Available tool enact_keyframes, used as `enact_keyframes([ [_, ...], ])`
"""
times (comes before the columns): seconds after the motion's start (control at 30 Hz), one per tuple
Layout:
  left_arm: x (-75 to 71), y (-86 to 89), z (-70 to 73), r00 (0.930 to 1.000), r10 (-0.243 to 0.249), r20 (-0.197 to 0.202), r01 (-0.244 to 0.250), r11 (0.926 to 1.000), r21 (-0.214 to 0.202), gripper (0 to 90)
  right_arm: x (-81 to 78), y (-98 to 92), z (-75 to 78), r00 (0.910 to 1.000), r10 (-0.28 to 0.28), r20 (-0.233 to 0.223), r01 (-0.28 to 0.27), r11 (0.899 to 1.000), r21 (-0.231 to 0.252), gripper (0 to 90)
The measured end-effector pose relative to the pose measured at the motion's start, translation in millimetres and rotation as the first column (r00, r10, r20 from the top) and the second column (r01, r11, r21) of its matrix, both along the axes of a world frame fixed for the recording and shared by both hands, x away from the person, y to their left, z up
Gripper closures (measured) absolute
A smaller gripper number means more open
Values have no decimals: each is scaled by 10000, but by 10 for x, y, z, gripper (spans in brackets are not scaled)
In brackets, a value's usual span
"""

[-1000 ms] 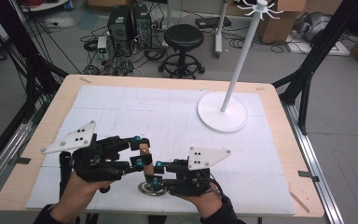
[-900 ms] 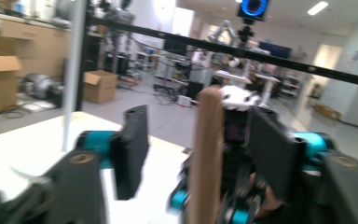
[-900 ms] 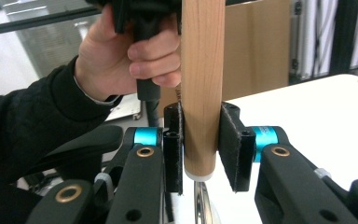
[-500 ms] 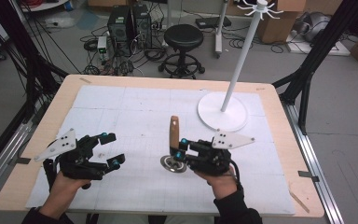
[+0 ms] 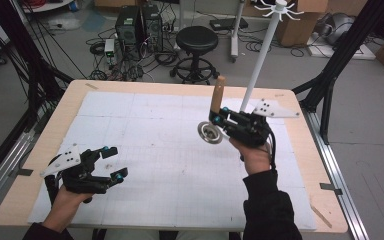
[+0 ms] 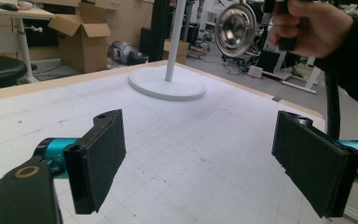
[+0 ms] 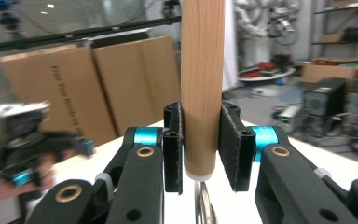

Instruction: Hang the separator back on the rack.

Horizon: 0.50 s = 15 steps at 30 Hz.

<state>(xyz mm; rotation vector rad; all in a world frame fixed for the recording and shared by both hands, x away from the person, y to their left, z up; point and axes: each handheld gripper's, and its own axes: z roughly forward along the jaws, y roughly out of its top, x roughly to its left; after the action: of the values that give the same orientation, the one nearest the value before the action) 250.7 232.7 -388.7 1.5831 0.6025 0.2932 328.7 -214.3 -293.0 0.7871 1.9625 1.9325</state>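
The bench is a pale wooden top covered over most of its surface by a white gridded mat. Toward its far right stands a white stand, a round flat base with a thin upright pole topped by small hooks; in the left gripper view its base sits well beyond the jaws. On the floor behind the bench are a black round stool, computer towers with loose cables, and cardboard boxes.

The right gripper is held up in the air above the right half of the bench, near the stand's pole, in the person's right hand. Its jaws are closed tight on the wooden handle of a small strainer, which stands nearly upright; in the right gripper view the handle is pinched between both black pads close to its lower end. The strainer's round metal bowl hangs below the jaws, clear of the mat, and shows in the left gripper view as a shiny ring high up.

The left gripper sits low over the near left part of the mat, held in the left hand, well apart from the right one. Its jaws are spread wide with nothing between them.
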Motion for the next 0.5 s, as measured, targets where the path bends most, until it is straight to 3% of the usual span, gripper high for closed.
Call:
enact_keyframes([
  [0.17, 5, 49, -24, 10000, 24, 30, -24, 10000, 39, 178, 211, -146, 236, 9969, -776, 148, 776, 9970, 14, 720],
  [0.5, 39, 81, -48, 9996, 212, -187, -211, 9998, 22, 180, 512, -293, 675, 9875, -1540, 346, 1547, 9878, -193, 720],
])
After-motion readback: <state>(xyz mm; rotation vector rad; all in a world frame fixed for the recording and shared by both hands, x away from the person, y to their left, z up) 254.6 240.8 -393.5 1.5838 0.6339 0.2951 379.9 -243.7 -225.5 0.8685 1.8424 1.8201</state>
